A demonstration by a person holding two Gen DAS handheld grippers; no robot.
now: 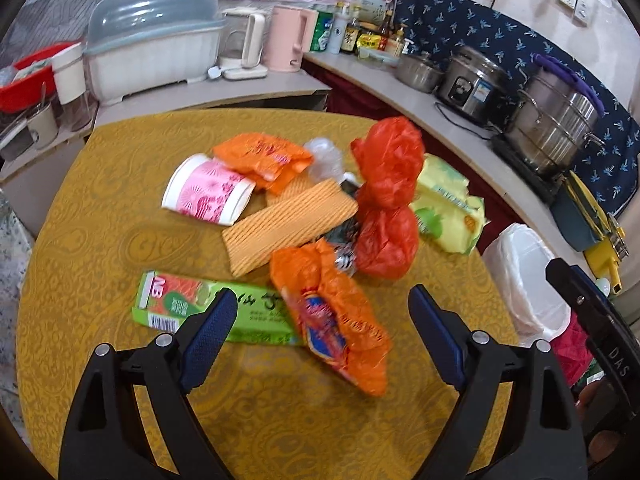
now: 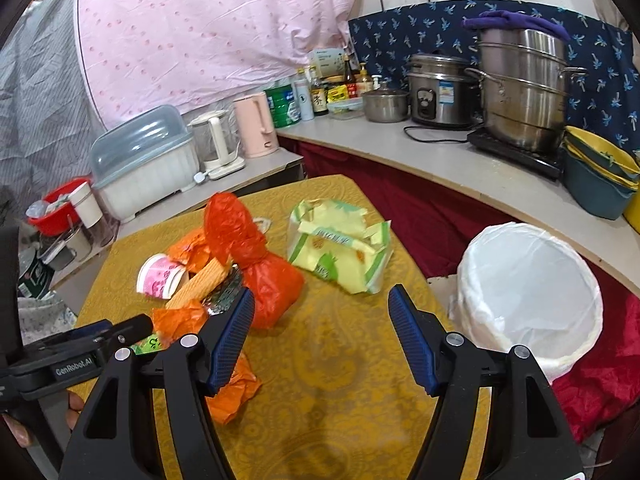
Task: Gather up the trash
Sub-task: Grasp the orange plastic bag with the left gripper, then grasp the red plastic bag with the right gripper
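Trash lies in a heap on the yellow table: a pink paper cup, an orange ridged wrapper, a tied red plastic bag, a yellow-green package, a green box and a crumpled orange wrapper. My left gripper is open and empty, its fingers on either side of that orange wrapper. My right gripper is open and empty above bare table, with the red bag and yellow-green package just beyond. A white-lined bin stands to the right of the table.
A curved counter behind carries pots, a rice cooker, bottles, a pink kettle and a covered dish rack. Yellow and blue basins sit at its right end. Red cloth lies beside the bin.
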